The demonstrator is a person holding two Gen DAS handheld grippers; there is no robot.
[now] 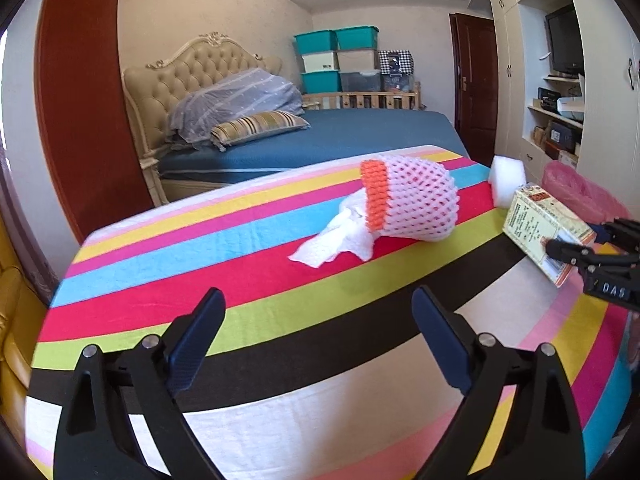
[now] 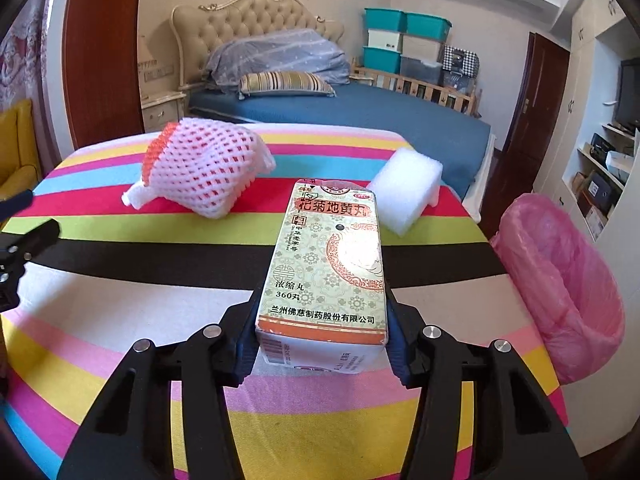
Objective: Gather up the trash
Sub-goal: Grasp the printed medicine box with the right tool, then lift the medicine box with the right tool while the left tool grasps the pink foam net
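The right tool [image 2: 322, 320] is clenched on the medicine box [image 2: 332, 256], lifted above the striped worktop [image 2: 120, 344]; the left tool [image 1: 316, 332] hangs released; the foam net [image 1: 408, 204], tissue [image 1: 332, 240] and foam block [image 2: 404, 192] still lie there; the pink-lined bin [image 2: 568, 280] beside the worktop looks empty, so most collecting remains.

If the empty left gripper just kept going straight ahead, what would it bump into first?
Probably the foam fruit net with the crumpled tissue tucked beside it. The open left gripper points over bare striped tablecloth toward them, though depth is hard to judge.
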